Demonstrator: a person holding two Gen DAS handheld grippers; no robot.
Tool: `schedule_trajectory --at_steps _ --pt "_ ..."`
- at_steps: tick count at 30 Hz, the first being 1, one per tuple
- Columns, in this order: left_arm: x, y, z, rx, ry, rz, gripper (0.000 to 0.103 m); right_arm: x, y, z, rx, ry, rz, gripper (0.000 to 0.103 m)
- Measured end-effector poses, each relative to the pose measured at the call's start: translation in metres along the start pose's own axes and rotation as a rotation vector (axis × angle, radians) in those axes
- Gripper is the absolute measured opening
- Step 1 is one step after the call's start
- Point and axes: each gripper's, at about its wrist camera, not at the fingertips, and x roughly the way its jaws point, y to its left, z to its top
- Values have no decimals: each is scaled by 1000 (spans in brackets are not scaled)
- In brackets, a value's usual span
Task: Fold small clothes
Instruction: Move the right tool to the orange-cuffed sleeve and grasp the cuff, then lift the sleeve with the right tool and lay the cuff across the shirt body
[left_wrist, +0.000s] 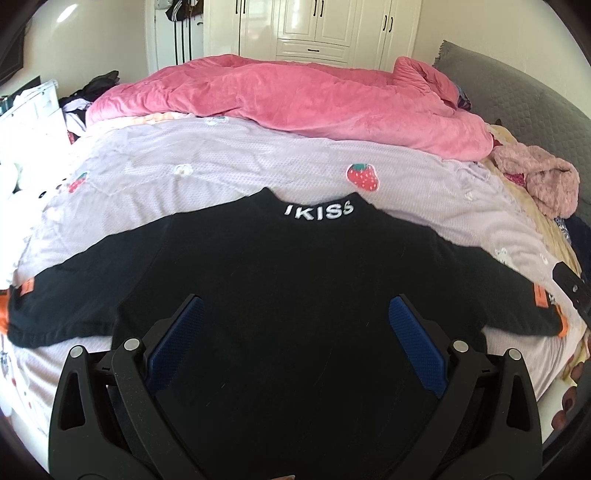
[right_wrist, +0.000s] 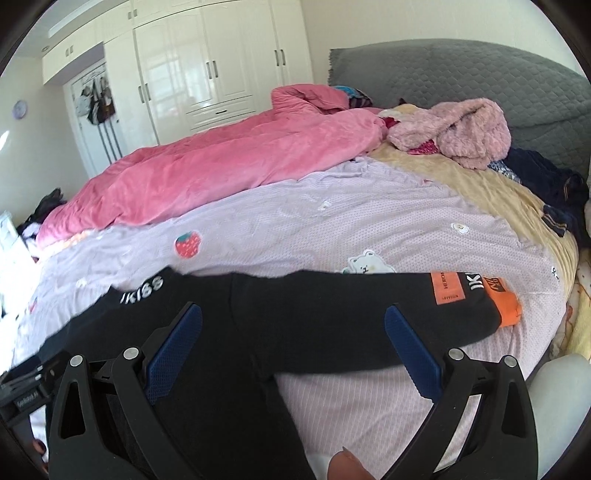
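Observation:
A small black long-sleeved top with white "IKISS" lettering at the collar lies flat on the lilac bedspread, sleeves spread to both sides, orange cuffs at the ends. My left gripper hovers open above the top's body, nothing between its blue pads. In the right wrist view the same top stretches its right sleeve toward an orange cuff with an orange label. My right gripper is open over the sleeve and armpit area. The right gripper's edge shows at the left view's far right.
A crumpled pink duvet lies across the bed's far side. A fluffy pink garment and dark clothes sit near the grey headboard. White wardrobes stand behind. A fingertip shows at the bottom edge.

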Motion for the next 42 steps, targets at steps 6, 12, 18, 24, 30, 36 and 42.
schedule_trajectory --at_steps 6,12,18,24,30,36,42 --pt "20 -19 15 6 13 -18 94 24 -16 20 75 -6 -49 99" --pt "44 -38 17 35 42 -42 94 43 -51 20 159 -2 -131 99" --pt "72 -47 12 42 83 -45 94 59 -82 8 200 18 -233 99" --pt "87 -46 10 27 101 -55 94 66 -112 -10 286 50 -283 99" --pt "99 -51 7 29 117 -81 94 62 -139 -29 380 62 -342 99" --pt "109 -57 3 49 138 -140 94 63 -167 -41 495 62 -389 99" --pt "117 -57 2 70 134 -137 94 93 -194 -41 581 96 -363 99"
